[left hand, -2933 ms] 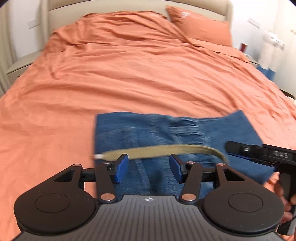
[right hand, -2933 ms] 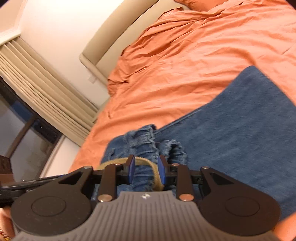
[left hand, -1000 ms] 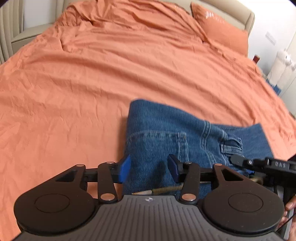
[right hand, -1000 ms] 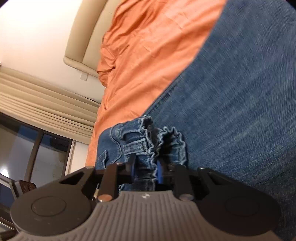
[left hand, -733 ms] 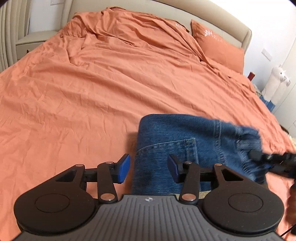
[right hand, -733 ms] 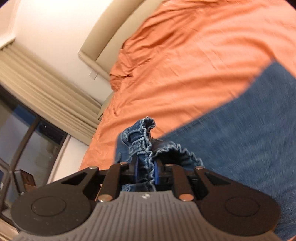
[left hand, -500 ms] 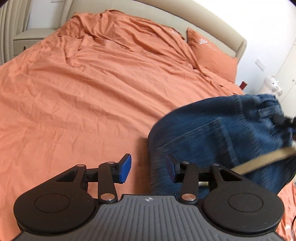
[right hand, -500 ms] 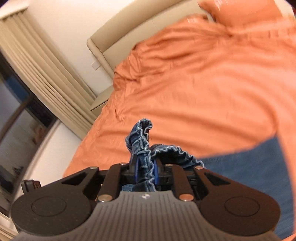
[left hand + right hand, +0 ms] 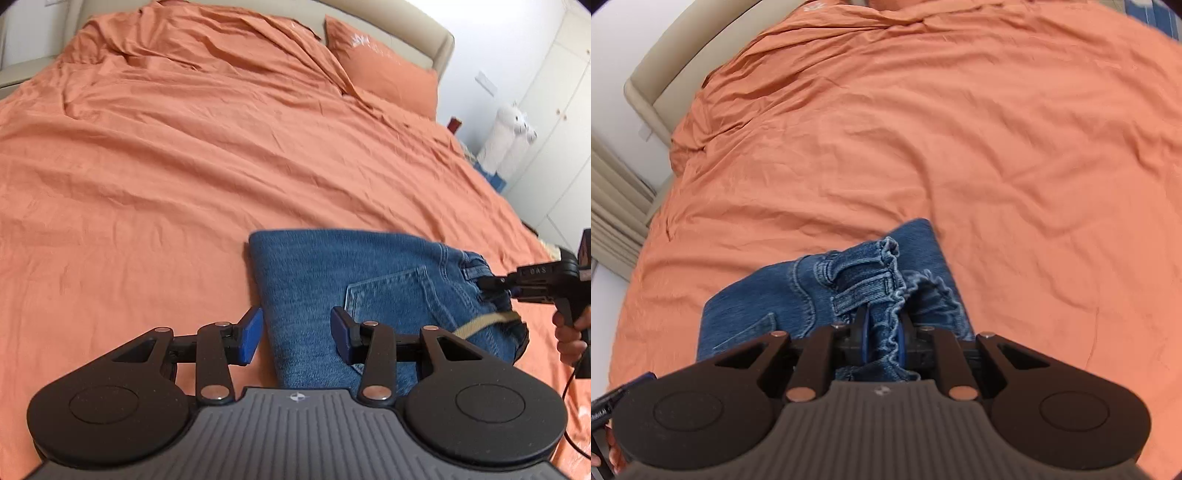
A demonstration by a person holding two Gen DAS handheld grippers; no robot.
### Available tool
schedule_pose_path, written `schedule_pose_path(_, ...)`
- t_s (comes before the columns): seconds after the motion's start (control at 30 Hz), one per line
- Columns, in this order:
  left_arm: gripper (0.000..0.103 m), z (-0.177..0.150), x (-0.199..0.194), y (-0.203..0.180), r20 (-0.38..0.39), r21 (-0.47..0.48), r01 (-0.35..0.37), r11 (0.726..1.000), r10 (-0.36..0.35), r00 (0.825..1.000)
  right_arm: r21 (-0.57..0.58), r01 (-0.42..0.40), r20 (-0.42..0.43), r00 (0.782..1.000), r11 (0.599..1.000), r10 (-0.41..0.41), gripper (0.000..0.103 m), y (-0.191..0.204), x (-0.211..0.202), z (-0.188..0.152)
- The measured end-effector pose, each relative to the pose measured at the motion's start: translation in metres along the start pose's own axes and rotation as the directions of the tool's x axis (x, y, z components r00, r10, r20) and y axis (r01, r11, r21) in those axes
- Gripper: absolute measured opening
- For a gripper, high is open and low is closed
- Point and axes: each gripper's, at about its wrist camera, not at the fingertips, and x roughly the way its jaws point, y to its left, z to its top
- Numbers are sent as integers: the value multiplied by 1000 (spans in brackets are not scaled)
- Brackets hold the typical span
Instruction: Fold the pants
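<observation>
The bed [image 9: 184, 166], spread with a wrinkled orange duvet, fills both views, with wide bare cover beyond and to the left of the jeans; its beige headboard [image 9: 399, 33] bounds the far end, an orange pillow [image 9: 384, 77] lies against it, and white cupboards stand past the bed's right edge. The folded blue jeans [image 9: 332, 288] lie on the near part of the bed, a back pocket facing up and a straight folded edge on their far side. The left tool [image 9: 295, 334] hovers at the jeans' near left edge, its blue pads about half apart with denim lying between them but not pinched. The right tool [image 9: 882, 341] is clamped on the gathered waistband [image 9: 886, 291] at the jeans' right end, where a tan belt [image 9: 484, 323] trails out. Half a second ago that end was lifted high in the air; now it sits low again, and the jeans lie flatter on the cover.
</observation>
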Motion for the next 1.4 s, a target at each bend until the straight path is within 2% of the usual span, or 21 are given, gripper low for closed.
schedule_pose_path(0.1, 49, -5, 14, -2, -36, -1, -14, 1000, 14, 999, -1, 31, -19, 999, 1000, -31, 10, -6, 20, -3)
schedule_pose_path(0.17, 49, -8, 18, -1, -52, -11, -33, 999, 33, 998, -13, 73, -15, 997, 997, -73, 19, -6, 27, -5)
schedule_pose_path(0.23, 48, -10, 16, -1, -57, -11, -39, 999, 38, 998, -50, 99, 8, 995, 994, -99, 21, 1, 24, -8)
schedule_pose_path(0.33, 48, -15, -1, -8, -42, 23, -48, 999, 49, 998, -125, 136, 131, 984, 983, -120, 25, 17, -3, -19)
schedule_pose_path(0.47, 50, -30, -25, -30, -76, 119, -6, 993, 15, 997, -69, 102, 299, 951, 992, -77, 30, 16, -52, -54)
schedule_pose_path(0.6, 62, -52, -51, -54, -107, 204, 23, 979, -1, 994, -23, 60, 393, 918, 998, -46, 31, 21, -79, -102)
schedule_pose_path(0.7, 66, -72, -63, -68, -122, 241, 37, 970, -7, 992, -12, 82, 419, 905, 997, -69, 31, 25, -80, -132)
schedule_pose_path(0.8, 66, -92, -65, -78, -138, 296, 5, 955, 38, 990, 2, 59, 397, 916, 998, -55, 31, 22, -74, -140)
schedule_pose_path(0.9, 67, -109, -57, -84, -184, 345, -20, 939, 89, 979, -46, 69, 413, 910, 997, -44, 31, 24, -67, -142)
schedule_pose_path(0.97, 67, -120, -50, -87, -208, 376, -31, 926, 117, 971, -18, 71, 403, 913, 997, -57, 30, 18, -58, -144)
schedule_pose_path(1.07, 67, -128, -39, -86, -199, 378, -86, 922, 172, 965, 41, 71, 346, 935, 997, -81, 29, 2, -40, -144)
schedule_pose_path(1.13, 66, -129, -34, -87, -177, 365, -110, 925, 184, 967, 41, 68, 341, 937, 997, -78, 29, -1, -36, -144)
schedule_pose_path(1.17, 65, -129, -32, -88, -162, 361, -132, 923, 202, 966, 31, 72, 342, 936, 997, -78, 28, -1, -35, -144)
schedule_pose_path(1.2, 60, -128, -29, -89, -153, 359, -153, 921, 219, 964, 22, 75, 343, 936, 997, -78, 28, -1, -35, -144)
schedule_pose_path(1.23, 40, -127, -27, -91, -150, 370, -168, 914, 237, 960, 21, 74, 345, 936, 997, -76, 28, -2, -34, -145)
schedule_pose_path(1.3, 25, -125, -26, -97, -160, 430, -187, 883, 279, 947, 26, 64, 346, 936, 998, -69, 28, -4, -33, -145)
schedule_pose_path(1.33, 22, -125, -29, -101, -155, 472, -190, 861, 293, 943, 28, 60, 345, 936, 998, -66, 28, -5, -34, -144)
schedule_pose_path(1.4, 20, -127, -33, -112, -138, 583, -197, 788, 335, 932, 28, 57, 340, 938, 998, -63, 28, -5, -34, -143)
